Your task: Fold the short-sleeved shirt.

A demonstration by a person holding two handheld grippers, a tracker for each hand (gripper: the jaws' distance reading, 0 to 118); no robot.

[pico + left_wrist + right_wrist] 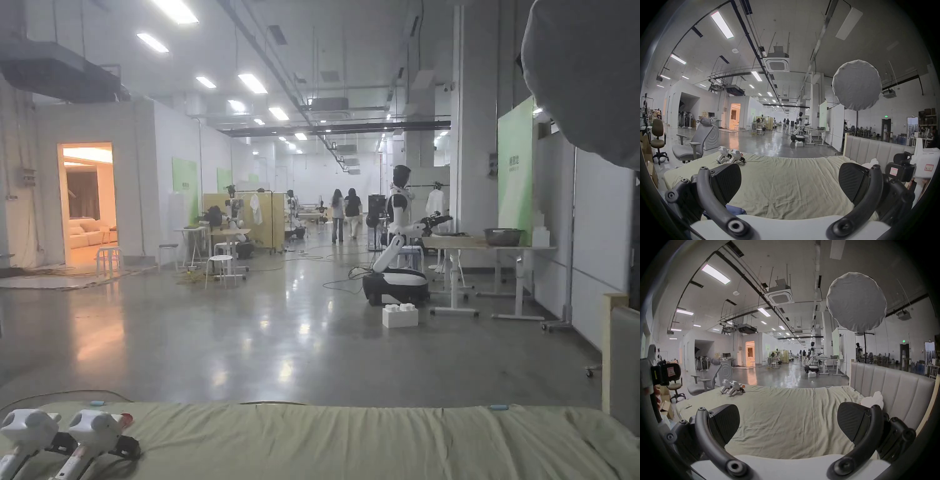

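Note:
In the left gripper view my left gripper (789, 180) is open, its black jaws spread wide over a bed with a pale green sheet (794, 178), nothing between them. A fold of dark blue cloth (735, 211) peeks out under its left jaw; I cannot tell what garment it is. My right gripper (788, 421) is likewise open and empty above the same sheet (786, 410). A crumpled white cloth (873, 400) lies against the padded headboard (891, 391) to the right. The head view looks out over the bed's far edge (350, 437).
Two spare white hand-held devices (62, 437) lie on the bed's far left corner. Grey office chairs (695, 142) stand left of the bed. A round white lamp shade (856, 84) hangs above right. A white humanoid robot (400, 250), tables and two walking people (345, 212) are far off.

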